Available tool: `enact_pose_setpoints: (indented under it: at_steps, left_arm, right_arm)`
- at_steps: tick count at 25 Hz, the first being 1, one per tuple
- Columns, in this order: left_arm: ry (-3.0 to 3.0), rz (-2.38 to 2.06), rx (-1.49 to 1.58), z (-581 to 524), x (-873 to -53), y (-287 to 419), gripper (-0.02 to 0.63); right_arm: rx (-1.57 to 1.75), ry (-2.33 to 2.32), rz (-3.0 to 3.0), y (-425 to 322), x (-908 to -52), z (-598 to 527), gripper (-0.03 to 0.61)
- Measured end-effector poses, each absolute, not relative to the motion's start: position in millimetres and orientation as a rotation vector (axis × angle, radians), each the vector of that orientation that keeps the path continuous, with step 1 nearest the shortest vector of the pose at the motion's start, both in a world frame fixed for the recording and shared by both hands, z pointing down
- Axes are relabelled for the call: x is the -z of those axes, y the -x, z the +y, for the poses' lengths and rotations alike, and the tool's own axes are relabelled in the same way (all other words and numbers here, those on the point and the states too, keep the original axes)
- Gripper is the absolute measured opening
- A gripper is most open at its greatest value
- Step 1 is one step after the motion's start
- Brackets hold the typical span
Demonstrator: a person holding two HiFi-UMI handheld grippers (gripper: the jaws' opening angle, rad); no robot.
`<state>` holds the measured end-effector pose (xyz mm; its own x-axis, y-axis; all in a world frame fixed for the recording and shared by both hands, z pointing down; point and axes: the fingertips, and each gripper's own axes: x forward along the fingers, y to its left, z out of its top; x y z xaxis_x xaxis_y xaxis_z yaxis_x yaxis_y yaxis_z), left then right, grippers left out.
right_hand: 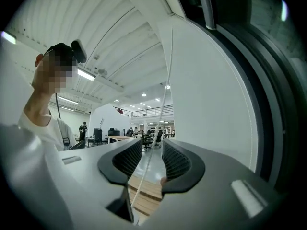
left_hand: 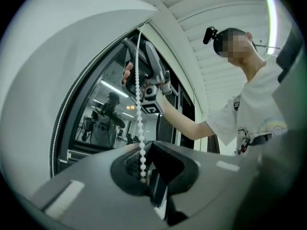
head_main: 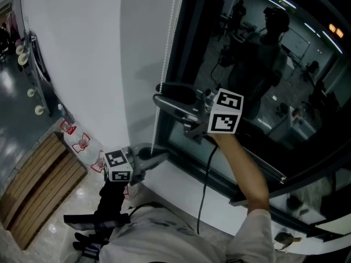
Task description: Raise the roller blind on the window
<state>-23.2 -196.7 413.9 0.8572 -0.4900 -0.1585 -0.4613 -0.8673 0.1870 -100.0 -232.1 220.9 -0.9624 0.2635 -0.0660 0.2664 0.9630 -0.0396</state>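
Left gripper view: L gripper (left_hand: 144, 152) jaws clamped on roller blind's bead chain (left_hand: 140, 123); beads run straight up out of the pads. R gripper (right_hand: 152, 145) sits higher on same chain run, above L. Right gripper view: its jaws stand apart, moderate gap, chain passes thru the gap, not pinched. 2nd bead run (left_hand: 61, 123) hangs off to the side of L gripper, along edge of a white surface (head_main: 82, 48); can't tell if that's blind fabric or wall. Window (head_main: 263, 64) is on the chain's other side: dark frame, glass uncovered at both grippers' lvl, reflecting the person. Head view: bare forearm (head_main: 241, 169) behind R gripper; L gripper low, near the sill (head_main: 181, 185). Wood slats (head_main: 38, 185) on floor well below L.
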Motion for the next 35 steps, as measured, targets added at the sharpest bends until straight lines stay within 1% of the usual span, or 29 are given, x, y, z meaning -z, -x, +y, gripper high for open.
enact_pose_setpoints:
  at_steps: [8, 14, 18, 24, 26, 27, 30, 35]
  left_arm:
    - [-2.888, -0.756, 0.305, -195.8, -412.1, 23.8, -0.002]
    - [-2.881, -0.764, 0.299, -194.9, -414.0, 24.5, -0.002]
    - [-2.878, -0.766, 0.306, -193.7, -399.5, 28.9, -0.002]
    - [-2.874, -0.777, 0.305, -197.8, -408.4, 28.2, -0.002]
    - [-2.872, -0.781, 0.309, -199.0, -411.6, 29.0, -0.002]
    - [-2.871, -0.779, 0.31, -199.4, -412.2, 29.1, -0.002]
    - [-2.872, -0.784, 0.305, -200.2, -409.2, 29.2, -0.002]
    - [-2.874, -0.78, 0.303, -198.5, -409.9, 30.4, -0.002]
  right_arm:
    - [-0.081, -0.404, 2.952, 103.5, -120.7, -245.7, 0.127]
    - [-0.192, -0.394, 2.919, 107.1, -67.9, -247.9, 0.121]
    - [-0.23, -0.398, 2.905, 113.8, -29.1, -247.4, 0.12]
    - [-0.264, -0.416, 2.888, 117.1, -18.8, -247.8, 0.117]
    - [-0.261, -0.42, 2.889, 117.8, -18.6, -247.8, 0.103]
    - [-0.257, -0.418, 2.892, 117.7, -19.1, -248.2, 0.086]
    - [-0.227, -0.403, 2.896, 116.5, -21.9, -250.7, 0.01]
    - [-0.077, -0.446, 2.879, 113.8, -26.1, -248.9, 0.005]
